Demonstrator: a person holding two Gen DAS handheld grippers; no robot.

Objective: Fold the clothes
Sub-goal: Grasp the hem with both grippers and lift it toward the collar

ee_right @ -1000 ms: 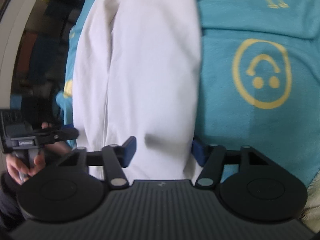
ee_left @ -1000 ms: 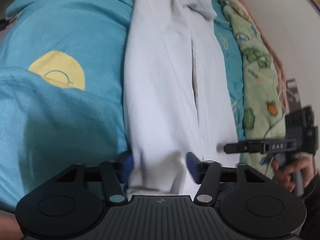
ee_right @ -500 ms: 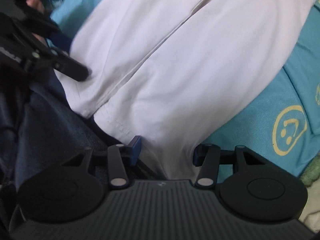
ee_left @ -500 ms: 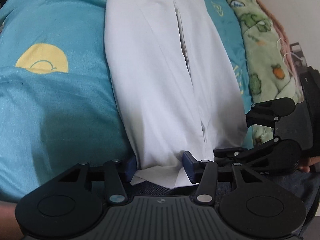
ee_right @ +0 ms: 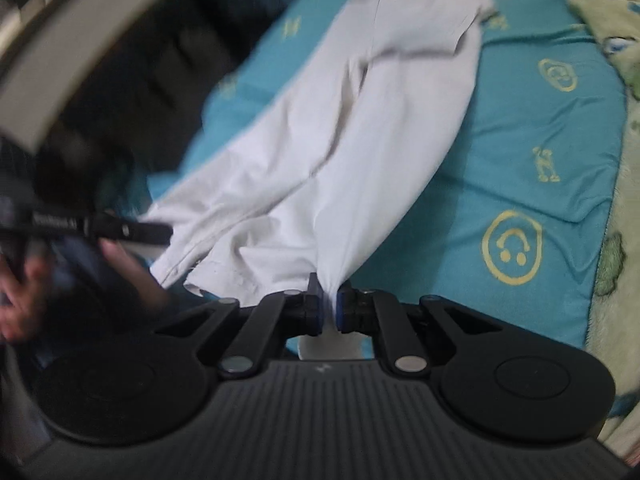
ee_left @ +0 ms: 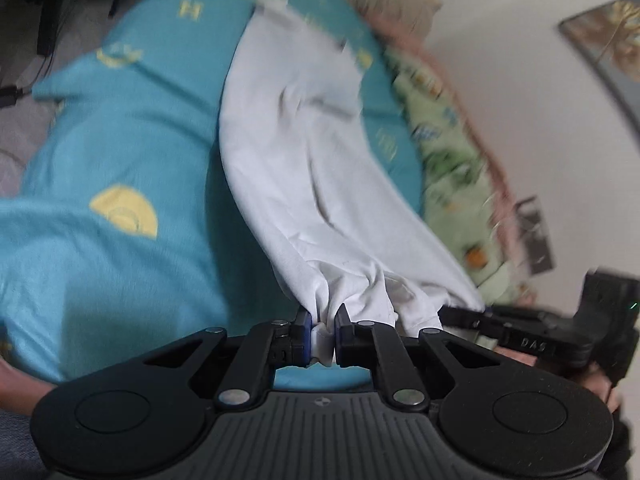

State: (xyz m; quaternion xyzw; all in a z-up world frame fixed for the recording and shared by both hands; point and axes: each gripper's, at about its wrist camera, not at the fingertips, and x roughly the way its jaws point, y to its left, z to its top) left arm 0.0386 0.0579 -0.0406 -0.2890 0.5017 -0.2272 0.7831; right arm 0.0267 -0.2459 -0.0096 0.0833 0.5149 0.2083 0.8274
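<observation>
Both claws clenched on the near end of white trousers (ee_left: 320, 168), raised off a bed (ee_left: 120, 280).
Left claw (ee_left: 322, 334) and right claw (ee_right: 329, 306) have just closed on bunched corners; thin cloth could slip free or fold crooked.

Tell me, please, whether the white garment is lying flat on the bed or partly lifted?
Partly lifted. The white garment is bunched at its near end in the left hand-held gripper and right hand-held gripper; its far end rests on the teal bedspread.

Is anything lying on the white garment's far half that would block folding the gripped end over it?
Nothing visible. Both the left gripper and right gripper pinch the white garment; its far half lies bare.
</observation>
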